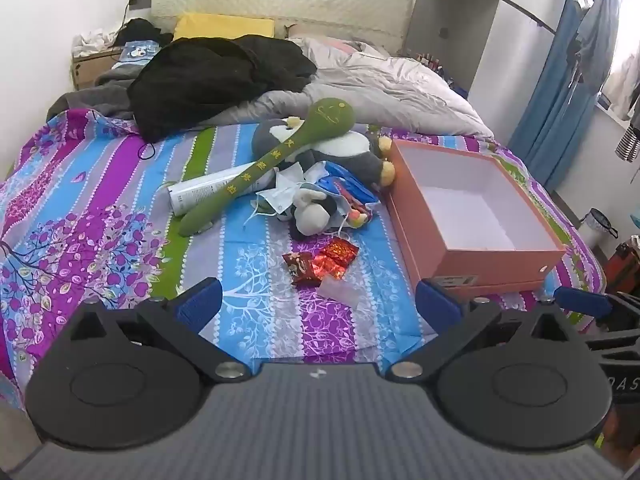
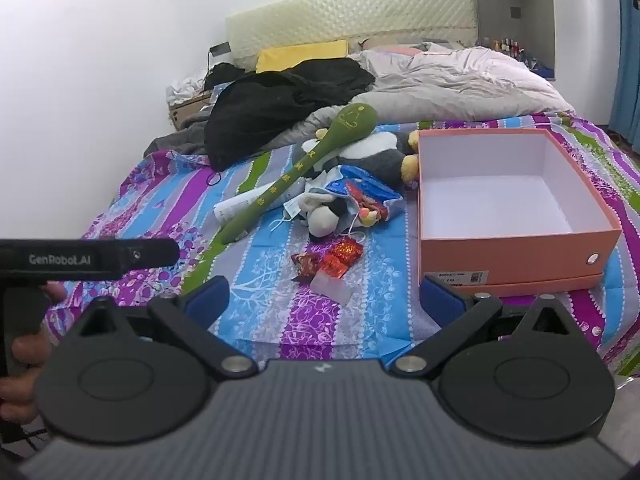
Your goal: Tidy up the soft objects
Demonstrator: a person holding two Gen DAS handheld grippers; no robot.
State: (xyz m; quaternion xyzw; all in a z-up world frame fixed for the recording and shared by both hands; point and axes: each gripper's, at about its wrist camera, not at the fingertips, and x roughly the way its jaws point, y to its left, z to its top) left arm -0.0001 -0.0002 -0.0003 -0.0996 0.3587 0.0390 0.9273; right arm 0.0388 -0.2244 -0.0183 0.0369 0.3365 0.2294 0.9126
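A pile of soft things lies mid-bed: a long green plush mallet (image 1: 276,160) (image 2: 304,164), a grey and white penguin plush (image 1: 352,152) (image 2: 376,152), a small black and white plush (image 1: 312,212) (image 2: 326,216), face masks (image 1: 280,194) and a blue packet (image 2: 368,192). An open, empty orange box (image 1: 476,216) (image 2: 508,208) stands to their right. My left gripper (image 1: 318,304) is open and empty near the bed's front edge. My right gripper (image 2: 324,302) is open and empty beside it.
Red foil wrappers (image 1: 320,264) (image 2: 332,262) and a clear wrapper (image 1: 340,290) lie just ahead of both grippers. A white tube (image 1: 200,192) lies under the mallet. Black clothing (image 1: 216,76) and a grey duvet (image 1: 380,88) cover the bed's far half. The left gripper's body (image 2: 80,258) shows at left.
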